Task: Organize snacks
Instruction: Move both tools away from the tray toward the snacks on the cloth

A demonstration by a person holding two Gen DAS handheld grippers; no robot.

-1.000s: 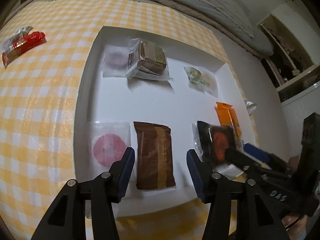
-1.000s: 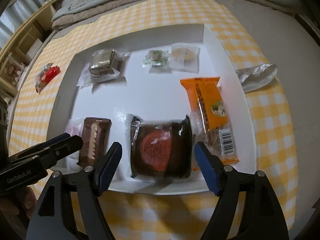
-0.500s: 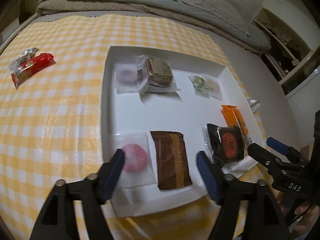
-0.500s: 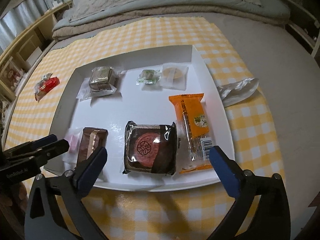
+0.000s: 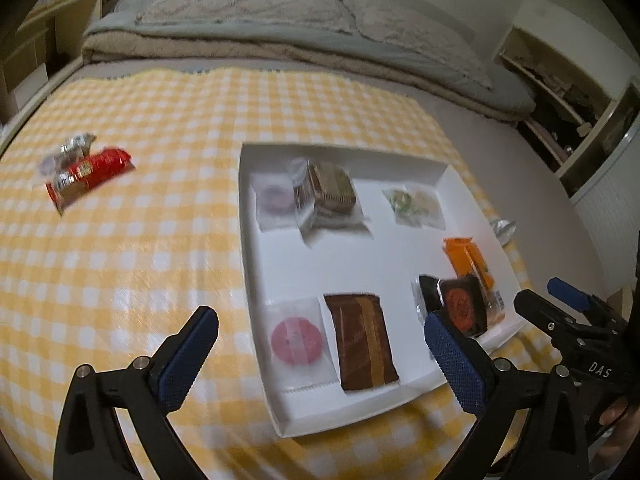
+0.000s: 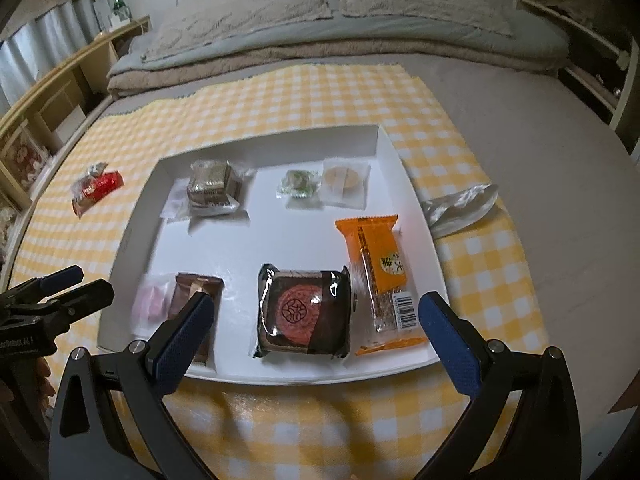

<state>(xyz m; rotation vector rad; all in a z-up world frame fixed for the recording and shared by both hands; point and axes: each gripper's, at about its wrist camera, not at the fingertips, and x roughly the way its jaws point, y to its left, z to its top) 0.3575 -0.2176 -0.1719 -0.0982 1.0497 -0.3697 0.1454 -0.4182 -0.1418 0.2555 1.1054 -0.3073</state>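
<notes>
A white tray (image 5: 250, 280) on the yellow checked cloth holds several wrapped snacks. Along its near side lie a pink round snack (image 5: 296, 340), a brown packet (image 5: 360, 344), a dark packet with a red disc (image 6: 306, 312) and an orange packet (image 6: 378, 256). My left gripper (image 5: 320, 320) hovers above the pink and brown ones, its jaws opening with nothing between them. My right gripper (image 6: 316, 300) hangs open and empty over the dark packet. A red packet (image 5: 92, 172) lies on the cloth, left of the tray.
At the tray's far side are a gold boxed snack (image 6: 212, 186), a green candy (image 6: 298, 184) and a beige round one (image 6: 344, 178). A crumpled clear wrapper (image 6: 460, 204) lies right of the tray. Folded bedding runs behind the cloth, with shelves at both sides.
Both grippers have risen and drawn back from the tray. The left jaws spread wide from around the brown packet, and the right jaws widened over the dark packet. All snacks stayed put.
</notes>
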